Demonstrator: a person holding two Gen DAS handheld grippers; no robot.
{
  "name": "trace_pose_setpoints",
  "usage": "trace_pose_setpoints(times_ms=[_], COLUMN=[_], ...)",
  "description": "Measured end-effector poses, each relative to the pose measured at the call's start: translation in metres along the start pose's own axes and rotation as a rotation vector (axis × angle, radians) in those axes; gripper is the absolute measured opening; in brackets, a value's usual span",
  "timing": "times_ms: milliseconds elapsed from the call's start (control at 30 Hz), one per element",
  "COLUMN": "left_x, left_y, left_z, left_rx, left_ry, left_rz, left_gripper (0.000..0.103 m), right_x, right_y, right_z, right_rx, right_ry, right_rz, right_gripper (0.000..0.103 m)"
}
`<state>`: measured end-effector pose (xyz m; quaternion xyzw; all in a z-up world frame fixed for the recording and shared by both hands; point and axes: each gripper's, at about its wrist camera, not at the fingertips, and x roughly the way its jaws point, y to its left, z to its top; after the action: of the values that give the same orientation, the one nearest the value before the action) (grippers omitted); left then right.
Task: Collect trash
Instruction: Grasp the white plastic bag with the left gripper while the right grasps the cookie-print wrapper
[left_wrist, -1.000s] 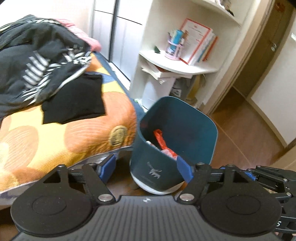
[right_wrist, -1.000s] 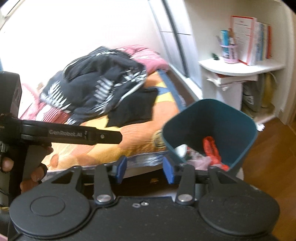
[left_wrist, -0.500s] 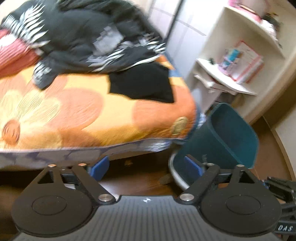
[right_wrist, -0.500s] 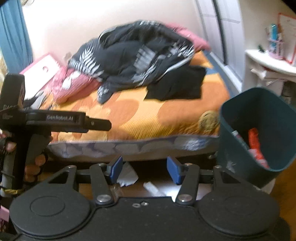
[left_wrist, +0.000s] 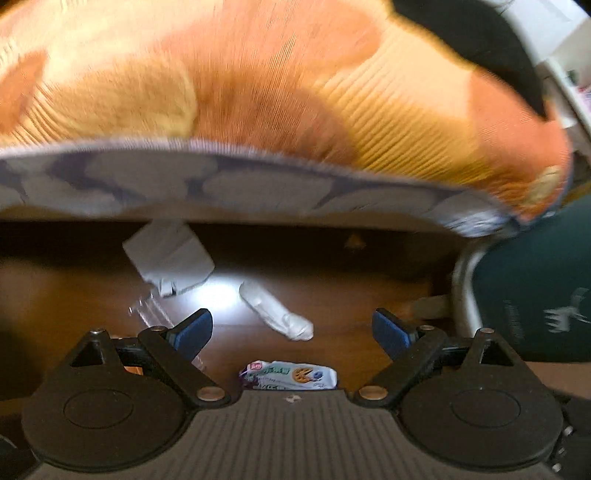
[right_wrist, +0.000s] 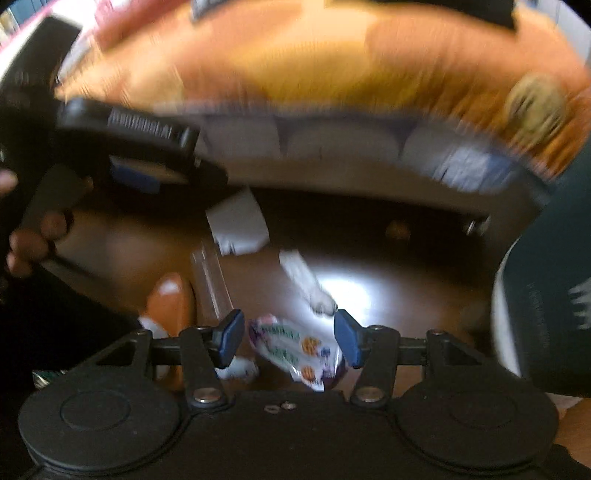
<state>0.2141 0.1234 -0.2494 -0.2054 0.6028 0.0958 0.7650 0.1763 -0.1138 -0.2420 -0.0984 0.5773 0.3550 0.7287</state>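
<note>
Trash lies on the dark wood floor by the bed. A printed snack wrapper (left_wrist: 290, 374) (right_wrist: 295, 345) lies nearest, a crumpled white piece (left_wrist: 275, 312) (right_wrist: 306, 282) beyond it, a white paper (left_wrist: 170, 258) (right_wrist: 238, 223) at the bed's edge, and a clear plastic wrapper (left_wrist: 151, 308) (right_wrist: 212, 282) to the left. My left gripper (left_wrist: 291, 332) is open and empty above the snack wrapper. My right gripper (right_wrist: 290, 339) is open, its jaws either side of the snack wrapper, not closed on it. The teal trash bin (left_wrist: 535, 288) (right_wrist: 550, 302) stands at the right.
The bed with the orange flowered cover (left_wrist: 258, 92) (right_wrist: 332, 66) overhangs the floor ahead. An orange object (right_wrist: 171, 295) lies left of the right gripper. The left gripper's body and the hand on it (right_wrist: 110, 147) show at the upper left in the right wrist view.
Both grippers have swung down from the bin and bed toward the floor. The floor trash now fills the views, and the bin has slid to the right edge. Both views are blurred by motion.
</note>
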Motion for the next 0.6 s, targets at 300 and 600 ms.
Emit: trace_pose_setpoints(times_ms=[300,600], left_x=[0.128,0.231], left_y=[0.011,0.021], left_z=[0.014,0.002], left_rx=[-0.067,-0.149], left_ry=[0.193,0.366], left_rz=[0.064,0.063], left_gripper=[0.094,0.094], right_x=[0.106,0.184], right_y=[-0.023,-0.041], right_z=[-0.011,-0.027], right_rx=[0.029,0.103], right_ry=[0.233,0.362], right_rz=[-0.015,0.007], right_gripper=[0.051,0.05])
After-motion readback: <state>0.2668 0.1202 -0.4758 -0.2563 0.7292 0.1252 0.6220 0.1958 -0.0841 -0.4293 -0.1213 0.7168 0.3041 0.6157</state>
